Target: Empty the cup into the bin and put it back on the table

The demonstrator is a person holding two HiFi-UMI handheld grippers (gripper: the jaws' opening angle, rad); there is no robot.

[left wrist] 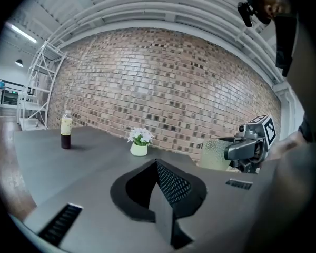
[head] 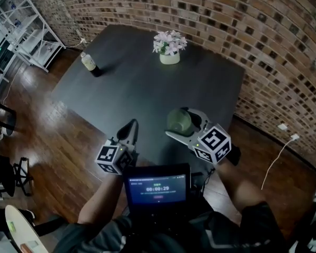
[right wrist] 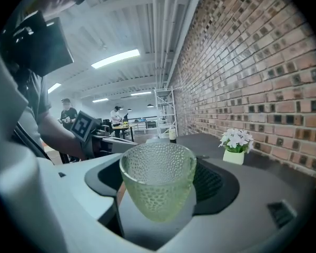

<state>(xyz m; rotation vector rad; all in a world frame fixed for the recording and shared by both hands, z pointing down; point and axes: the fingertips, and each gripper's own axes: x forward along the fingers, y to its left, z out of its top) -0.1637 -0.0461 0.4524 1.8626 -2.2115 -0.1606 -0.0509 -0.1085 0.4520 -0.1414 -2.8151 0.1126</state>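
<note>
My right gripper (head: 180, 123) is shut on a green dimpled glass cup (head: 178, 121), which it holds upright over the near edge of the black table (head: 147, 88). In the right gripper view the cup (right wrist: 158, 181) fills the space between the jaws, and nothing shows inside it. My left gripper (head: 130, 126) hangs to the left of the cup at the table's near edge, its jaws together with nothing between them. In the left gripper view the jaws of the left gripper (left wrist: 158, 165) meet in a ridge, and the cup (left wrist: 217, 154) shows at the right in the other gripper. No bin is in view.
A white pot of flowers (head: 169, 49) stands at the far side of the table and a small bottle (head: 88, 62) at the far left. A brick wall runs behind. A white shelf rack (head: 21, 25) stands at the upper left. A screen (head: 158, 186) sits at the person's chest.
</note>
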